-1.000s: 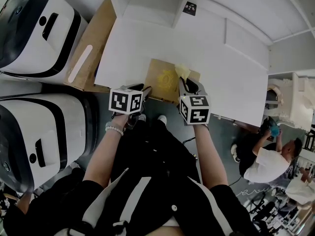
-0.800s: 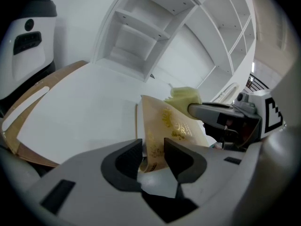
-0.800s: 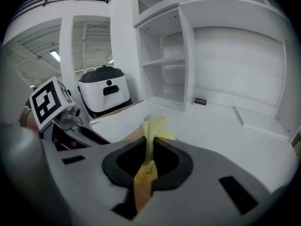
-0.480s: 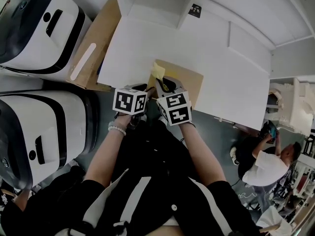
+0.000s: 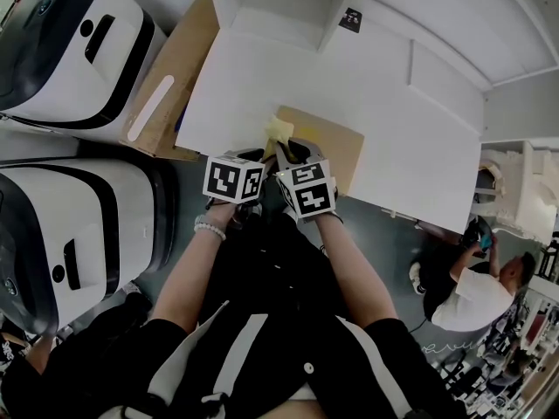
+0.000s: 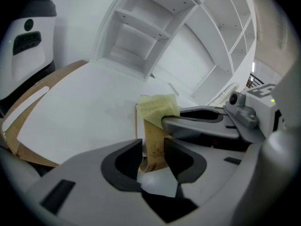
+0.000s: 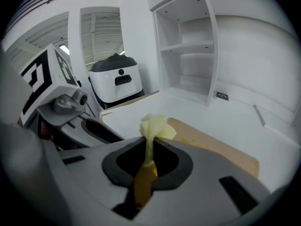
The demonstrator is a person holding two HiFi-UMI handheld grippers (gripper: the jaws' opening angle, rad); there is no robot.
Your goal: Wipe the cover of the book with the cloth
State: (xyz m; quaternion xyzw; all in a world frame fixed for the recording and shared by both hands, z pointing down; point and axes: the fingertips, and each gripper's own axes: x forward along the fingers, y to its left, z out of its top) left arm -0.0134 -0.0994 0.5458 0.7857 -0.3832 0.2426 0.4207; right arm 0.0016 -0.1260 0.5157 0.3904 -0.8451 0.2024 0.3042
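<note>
Book (image 5: 330, 143) edge clamped in left gripper (image 6: 153, 149), cloth (image 7: 153, 125) pinched in right gripper (image 7: 150, 149); probably mid-wipe, next sweep across cover.

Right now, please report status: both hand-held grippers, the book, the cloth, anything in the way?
Left hand-held gripper shut on book edge. Right hand-held gripper shut on cloth, at book's left end. Nothing else on the book.

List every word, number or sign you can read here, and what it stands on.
No words can be read anywhere.
Print on the book: too blurred to read.
left cube, right cube: square marker patterns, no letters.
black tag on the shelf: too small.
</note>
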